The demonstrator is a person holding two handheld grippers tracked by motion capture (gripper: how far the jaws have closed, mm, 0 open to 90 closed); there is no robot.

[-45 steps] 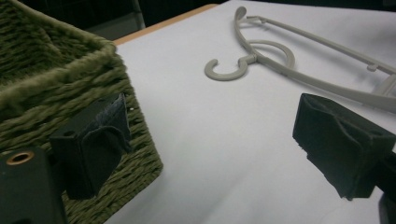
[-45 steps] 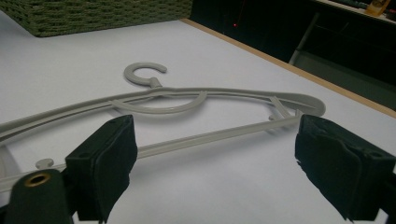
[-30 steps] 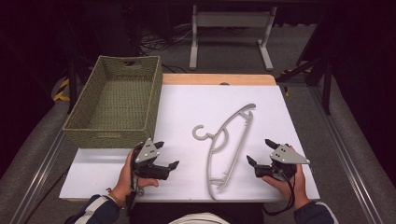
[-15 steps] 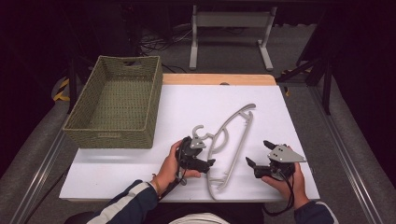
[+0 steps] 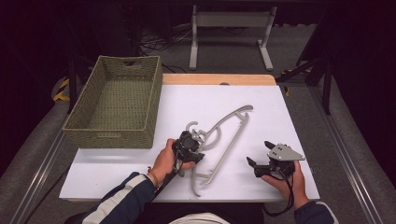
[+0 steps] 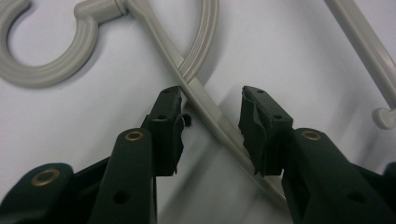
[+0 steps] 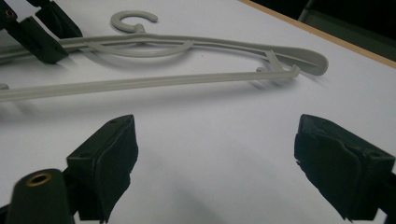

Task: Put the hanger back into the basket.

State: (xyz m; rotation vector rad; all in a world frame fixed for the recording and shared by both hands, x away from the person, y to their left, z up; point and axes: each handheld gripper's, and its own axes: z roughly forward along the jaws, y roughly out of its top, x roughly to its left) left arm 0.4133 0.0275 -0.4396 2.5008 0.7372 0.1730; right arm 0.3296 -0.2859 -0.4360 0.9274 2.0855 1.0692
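A grey plastic hanger (image 5: 229, 135) lies at a slant on the white tabletop (image 5: 280, 107), hook toward the basket. My left gripper (image 5: 197, 141) sits over the hanger's shoulder near the hook. In the left gripper view the hanger's arm (image 6: 154, 37) runs between the jaws of the left gripper (image 6: 212, 95), close to the left pad (image 6: 170, 116), with a gap to the right pad. The jaws have just been closing around it. My right gripper (image 5: 258, 153) rests low at the table's front right, open, with bare table between its fingers. In the right gripper view the hanger (image 7: 187, 80) lies beyond the right gripper (image 7: 217, 126).
A woven green basket (image 5: 112, 135) stands at the table's left, close to the left hand. A wooden strip (image 5: 219, 79) borders the table's far edge. A metal stand (image 5: 231, 21) is on the floor behind. White surface lies bare right of the hanger.
My left hand slid right from the table's front left to the hanger, and its jaws narrowed around the hanger's arm. The right gripper stayed where it was.
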